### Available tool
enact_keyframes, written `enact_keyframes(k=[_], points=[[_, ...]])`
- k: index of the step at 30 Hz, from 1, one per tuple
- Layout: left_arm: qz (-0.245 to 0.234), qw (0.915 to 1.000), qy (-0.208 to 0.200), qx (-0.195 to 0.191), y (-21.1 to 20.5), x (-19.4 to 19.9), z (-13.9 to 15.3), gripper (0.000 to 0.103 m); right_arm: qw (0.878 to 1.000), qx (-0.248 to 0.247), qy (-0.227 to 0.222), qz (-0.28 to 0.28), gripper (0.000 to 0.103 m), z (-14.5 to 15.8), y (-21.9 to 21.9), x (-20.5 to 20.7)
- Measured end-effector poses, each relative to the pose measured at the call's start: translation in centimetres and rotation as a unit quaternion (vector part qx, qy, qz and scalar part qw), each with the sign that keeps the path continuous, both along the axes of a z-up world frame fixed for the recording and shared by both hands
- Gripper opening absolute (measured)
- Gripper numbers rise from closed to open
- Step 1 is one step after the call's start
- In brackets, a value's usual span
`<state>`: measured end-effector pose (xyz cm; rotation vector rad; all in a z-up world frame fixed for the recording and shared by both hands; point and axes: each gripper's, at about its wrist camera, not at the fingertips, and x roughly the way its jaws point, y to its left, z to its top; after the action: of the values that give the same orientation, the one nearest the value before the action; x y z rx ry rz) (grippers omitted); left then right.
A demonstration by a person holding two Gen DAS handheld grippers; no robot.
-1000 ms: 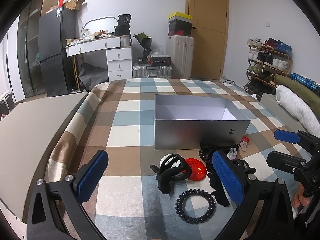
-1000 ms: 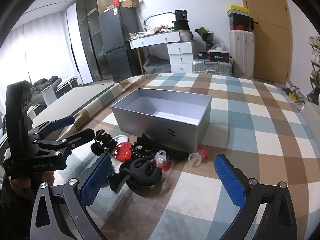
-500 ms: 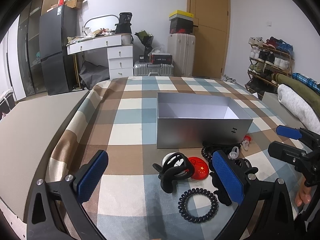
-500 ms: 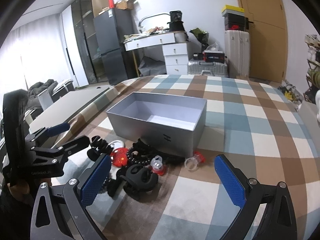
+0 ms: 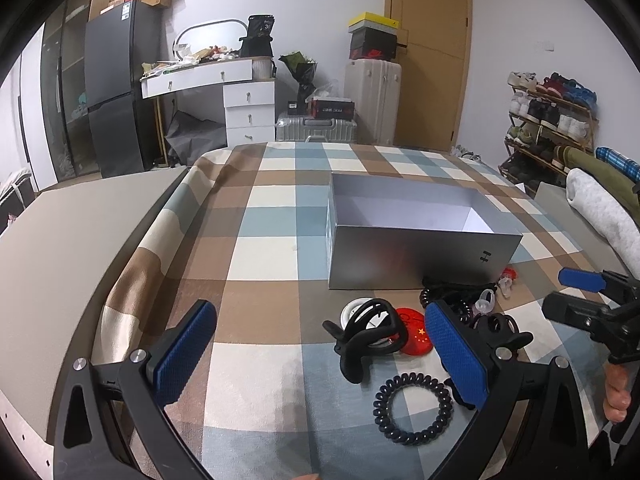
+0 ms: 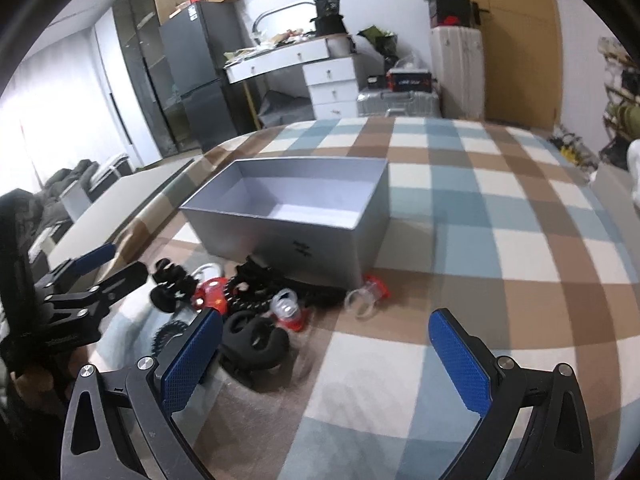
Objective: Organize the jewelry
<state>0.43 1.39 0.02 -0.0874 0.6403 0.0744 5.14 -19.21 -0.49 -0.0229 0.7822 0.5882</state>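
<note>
An open silver box sits on the checked bedspread, with nothing visible inside. In front of it lies a heap of accessories: a black claw clip, a red badge with stars, a black spiral hair tie, clear rings with red tops and another black claw clip. My left gripper hovers open just before the pile. My right gripper is open too, right of the pile, holding nothing.
A grey mattress edge runs along the left of the bedspread. Rolled blankets lie at the right. Behind the bed stand a white dresser, suitcases, a dark fridge and a shoe rack.
Both grippers drifted slightly; the right view has swung leftward and nearer the pile. Nothing has been picked up, and both stay open.
</note>
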Motion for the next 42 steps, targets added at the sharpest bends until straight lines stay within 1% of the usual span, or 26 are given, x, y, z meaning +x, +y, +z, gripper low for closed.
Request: enact_keyframes(k=[2,3,4,6,10,14,17,19,23,25,26,27,28,30,34,39,42], points=[[-0.001,1.0,0.003,0.001,0.0,0.0,-0.1,0.101,1.0,0.004,0.01,0.01,0.103,-0.2,0.2,-0.1],[-0.002,1.0,0.004,0.003,-0.1,0.0,-0.2,0.101,1.0,0.004,0.015,0.016,0.1,-0.3,0.4,-0.2],[-0.003,1.0,0.005,0.003,-0.1,0.0,-0.2,0.101,1.0,0.005,0.019,0.021,0.095,-0.4,0.6,-0.3],[-0.006,0.9999,0.007,0.004,-0.2,0.0,-0.3,0.101,0.999,0.0,0.031,0.034,0.088,-0.8,1.2,-0.4],[-0.012,0.9998,0.012,0.008,-0.4,0.0,-0.4,0.101,0.997,0.004,0.05,0.058,0.088,-1.4,2.1,-0.6],[-0.014,0.9997,0.018,0.011,-0.5,0.1,-0.6,0.101,0.996,-0.004,0.058,0.068,0.087,-2.0,3.0,-0.9],[-0.012,0.9996,0.022,0.01,-0.5,0.2,-0.7,0.101,0.995,-0.006,0.069,0.07,0.083,-2.5,3.4,-0.8],[-0.012,0.9996,0.024,0.008,-0.4,0.2,-0.7,0.101,0.995,-0.007,0.074,0.07,0.078,-2.9,3.7,-0.6],[-0.012,0.9994,0.031,0.005,-0.2,0.3,-0.9,0.101,0.995,-0.01,0.075,0.07,0.073,-2.9,4.1,-0.5],[-0.01,0.9992,0.039,0.005,-0.1,0.5,-1.1,0.101,0.995,-0.011,0.076,0.07,0.067,-2.9,4.2,-0.5],[-0.011,0.9989,0.045,0.005,-0.1,0.6,-1.2,0.101,0.995,-0.013,0.075,0.07,0.066,-2.9,4.2,-0.5],[-0.013,0.9986,0.05,0.005,-0.2,0.7,-1.4,0.101,0.995,-0.013,0.076,0.071,0.062,-2.9,4.2,-0.5],[-0.018,0.9983,0.056,0.004,-0.2,0.7,-1.5,0.101,0.995,-0.015,0.075,0.069,0.053,-2.9,4.2,-0.6],[-0.024,0.9976,0.065,-0.001,-0.3,0.8,-1.7,0.101,0.994,-0.014,0.076,0.072,0.045,-2.9,4.1,-0.8],[-0.033,0.9964,0.078,-0.004,-0.6,1.1,-2.0,0.101,0.995,-0.006,0.063,0.073,0.045,-2.4,3.4,-1.4],[-0.054,0.9937,0.098,-0.004,-1.3,1.6,-2.4,0.101,0.996,0.017,0.05,0.074,0.045,-1.4,2.2,-1.7],[-0.061,0.9933,0.098,-0.008,-1.5,1.8,-2.2,0.101,0.996,0.026,0.04,0.07,0.045,-0.9,1.8,-1.6]])
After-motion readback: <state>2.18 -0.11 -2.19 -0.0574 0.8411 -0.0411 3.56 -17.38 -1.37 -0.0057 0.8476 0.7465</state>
